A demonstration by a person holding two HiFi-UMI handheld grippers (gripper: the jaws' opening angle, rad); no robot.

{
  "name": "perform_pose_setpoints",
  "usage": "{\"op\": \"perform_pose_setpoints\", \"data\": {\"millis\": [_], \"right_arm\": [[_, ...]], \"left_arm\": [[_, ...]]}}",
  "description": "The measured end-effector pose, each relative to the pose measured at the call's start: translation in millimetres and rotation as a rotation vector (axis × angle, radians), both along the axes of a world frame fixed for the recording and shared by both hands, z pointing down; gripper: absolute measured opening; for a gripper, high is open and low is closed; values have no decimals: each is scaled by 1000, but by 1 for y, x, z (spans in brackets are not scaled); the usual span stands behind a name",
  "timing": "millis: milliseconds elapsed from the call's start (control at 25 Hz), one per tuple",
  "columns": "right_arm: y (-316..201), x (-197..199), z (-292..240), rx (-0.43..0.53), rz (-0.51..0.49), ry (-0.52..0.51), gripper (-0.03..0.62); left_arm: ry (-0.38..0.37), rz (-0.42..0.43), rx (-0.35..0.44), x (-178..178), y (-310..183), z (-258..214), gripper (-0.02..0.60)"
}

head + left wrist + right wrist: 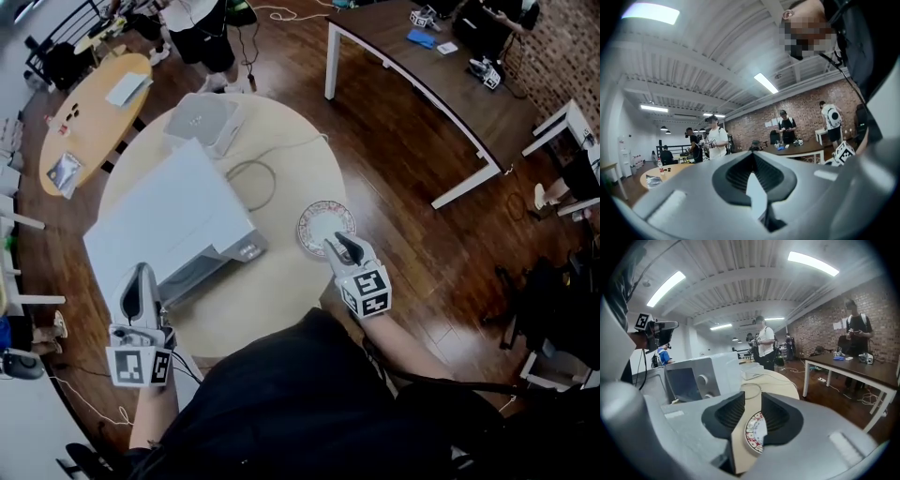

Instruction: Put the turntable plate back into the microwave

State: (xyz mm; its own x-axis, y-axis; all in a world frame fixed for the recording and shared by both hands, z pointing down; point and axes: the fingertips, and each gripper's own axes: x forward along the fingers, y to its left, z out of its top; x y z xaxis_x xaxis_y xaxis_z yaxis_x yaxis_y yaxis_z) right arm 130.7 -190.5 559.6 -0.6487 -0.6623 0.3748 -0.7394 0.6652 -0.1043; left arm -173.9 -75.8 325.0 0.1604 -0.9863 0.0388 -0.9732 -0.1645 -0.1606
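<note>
Steep overhead, two low gripper views

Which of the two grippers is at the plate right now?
The right gripper: its jaws stand apart at the near rim of the patterned plate on the round table. The left gripper is by the microwave, jaws together.
</note>
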Motion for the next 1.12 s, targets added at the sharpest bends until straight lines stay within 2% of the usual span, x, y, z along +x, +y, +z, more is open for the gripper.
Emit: {"op": "perform_pose_setpoints", "data": {"millis": [440,680,1120], "right_arm": [[-35,45,54,-53,132,80,158],[-47,66,86,-139,182,110,220],[-57,75,131,-256,189,99,249]], "left_arm": [[-17,-36,-38,7,-6,-5,5],[-1,-62,-50,11,-6,-2,5],[-23,-104,-93,17,-3,0,5]]}}
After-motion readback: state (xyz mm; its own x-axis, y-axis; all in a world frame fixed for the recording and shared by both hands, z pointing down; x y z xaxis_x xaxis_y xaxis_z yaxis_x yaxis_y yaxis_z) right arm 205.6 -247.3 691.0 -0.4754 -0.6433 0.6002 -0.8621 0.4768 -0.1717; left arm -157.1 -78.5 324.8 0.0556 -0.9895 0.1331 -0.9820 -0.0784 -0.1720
